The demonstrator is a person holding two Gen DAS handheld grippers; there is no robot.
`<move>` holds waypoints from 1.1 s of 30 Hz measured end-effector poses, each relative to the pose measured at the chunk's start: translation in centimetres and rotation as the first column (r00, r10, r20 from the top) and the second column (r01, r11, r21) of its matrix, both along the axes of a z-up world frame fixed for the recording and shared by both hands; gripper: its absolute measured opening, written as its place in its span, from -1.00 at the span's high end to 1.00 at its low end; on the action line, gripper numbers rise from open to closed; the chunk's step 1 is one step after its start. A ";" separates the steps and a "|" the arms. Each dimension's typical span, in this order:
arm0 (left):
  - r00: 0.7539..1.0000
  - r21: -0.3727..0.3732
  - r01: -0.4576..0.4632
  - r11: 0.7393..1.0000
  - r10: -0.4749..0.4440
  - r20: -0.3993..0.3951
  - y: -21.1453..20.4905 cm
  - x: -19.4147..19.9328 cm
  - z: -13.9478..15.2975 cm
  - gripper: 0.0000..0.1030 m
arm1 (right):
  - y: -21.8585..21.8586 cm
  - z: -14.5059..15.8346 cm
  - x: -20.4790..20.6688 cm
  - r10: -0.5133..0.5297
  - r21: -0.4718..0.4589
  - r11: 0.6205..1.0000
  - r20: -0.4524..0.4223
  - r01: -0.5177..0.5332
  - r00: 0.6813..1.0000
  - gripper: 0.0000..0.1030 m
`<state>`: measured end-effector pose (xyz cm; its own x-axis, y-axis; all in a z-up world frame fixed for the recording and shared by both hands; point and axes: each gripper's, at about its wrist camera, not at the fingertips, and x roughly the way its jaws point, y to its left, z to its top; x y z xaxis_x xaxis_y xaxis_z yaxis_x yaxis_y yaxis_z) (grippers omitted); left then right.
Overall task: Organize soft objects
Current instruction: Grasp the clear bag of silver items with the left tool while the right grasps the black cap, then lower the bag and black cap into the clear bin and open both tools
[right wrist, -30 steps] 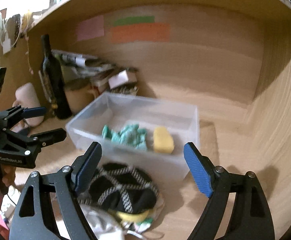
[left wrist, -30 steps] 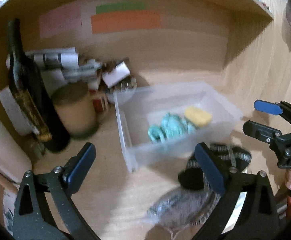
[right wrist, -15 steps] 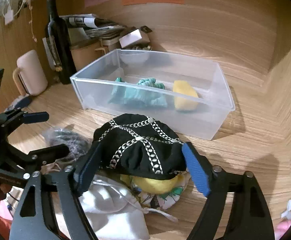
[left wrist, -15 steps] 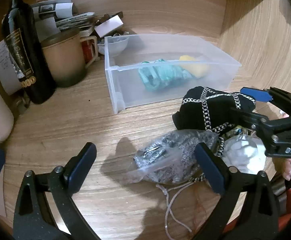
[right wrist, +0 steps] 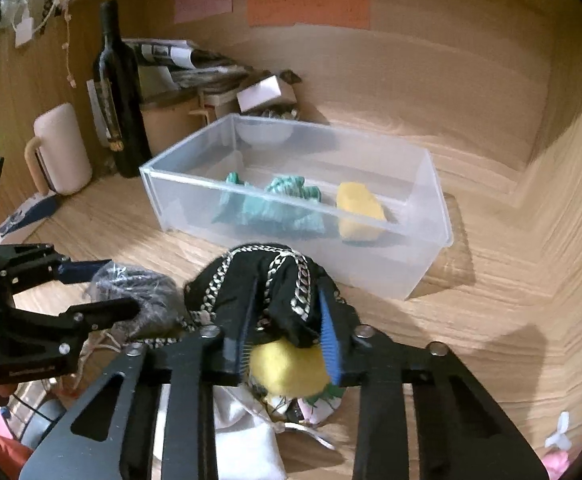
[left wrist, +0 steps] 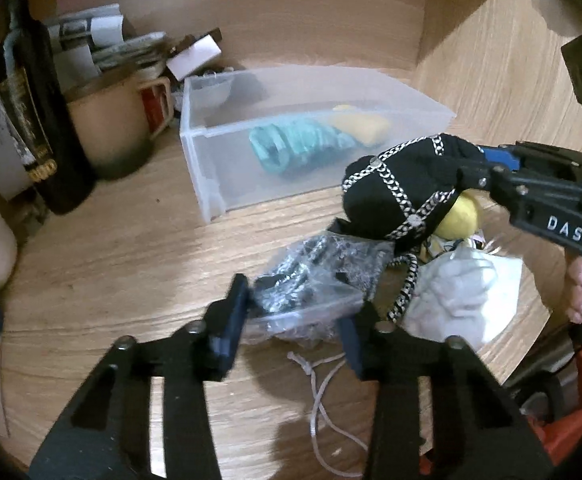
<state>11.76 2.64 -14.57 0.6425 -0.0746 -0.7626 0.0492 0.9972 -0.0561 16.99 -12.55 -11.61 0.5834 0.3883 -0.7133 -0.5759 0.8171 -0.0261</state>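
Grippers on both sides are busy at once here. The right gripper (right wrist: 287,336) has its jaws pinched in on the black chained cloth (right wrist: 267,280), fabric bunched between the blue pads, and it looks lifted a little off the pile. The left gripper (left wrist: 295,320) has its jaws narrowed around the clear bag (left wrist: 311,276) of dark stuff lying on the desk (left wrist: 111,248); the pads look to be pressing the plastic, though blur makes it hard to be sure. The plastic bin (right wrist: 431,184) sits just beyond the pile, with a teal cloth (right wrist: 283,200) and a yellow sponge (right wrist: 359,208) already inside, so that appears to be where these two pieces go. Now the risks: a chain strand (left wrist: 405,288) hangs from the black cloth down beside the left gripper's right finger, and if the two lifts part ways it could snag there or on the bag. The yellow ball (right wrist: 287,368) tucked just under the black cloth may get dragged along or roll off. And slick plastic gripped at an edge could slide free, while the white string (left wrist: 323,392) lying under the bag may trail after it.
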 end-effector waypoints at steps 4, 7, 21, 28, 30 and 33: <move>1.000 0.006 -0.011 1.000 0.011 0.020 0.4 0.0 0.8 0.45 | -0.1 0.9 -0.1 -0.002 0.028 1.000 0.033 0.001 0.999 0.63; 0.998 0.022 -0.027 0.999 0.025 0.050 0.7 0.0 1.8 0.48 | -0.4 1.8 -0.5 -0.009 0.049 0.999 0.064 0.006 0.998 0.63; 0.969 0.016 -0.062 0.998 0.056 0.242 1.7 1.6 8.4 0.49 | -2.5 7.2 -1.2 -0.091 0.178 0.982 0.182 0.058 0.979 0.63; 0.955 0.022 -0.075 0.997 0.066 0.288 1.7 3.6 10.3 0.48 | -3.0 9.1 0.2 -0.149 0.222 0.970 0.229 0.098 0.962 0.63; 0.954 0.035 -0.085 0.996 0.071 0.292 1.7 4.5 10.5 0.48 | -3.0 9.3 0.7 -0.162 0.229 0.967 0.238 0.107 0.958 0.63; 0.956 0.027 -0.093 0.995 0.082 0.282 2.0 6.0 10.5 0.48 | -2.9 9.6 1.7 -0.180 0.230 0.965 0.251 0.122 0.951 0.63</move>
<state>17.81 4.59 -4.04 0.8337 0.0182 -0.5519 -0.0305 0.9994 -0.0131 18.66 -15.43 -2.06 0.8047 0.4041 -0.4350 -0.4403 0.8976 0.0194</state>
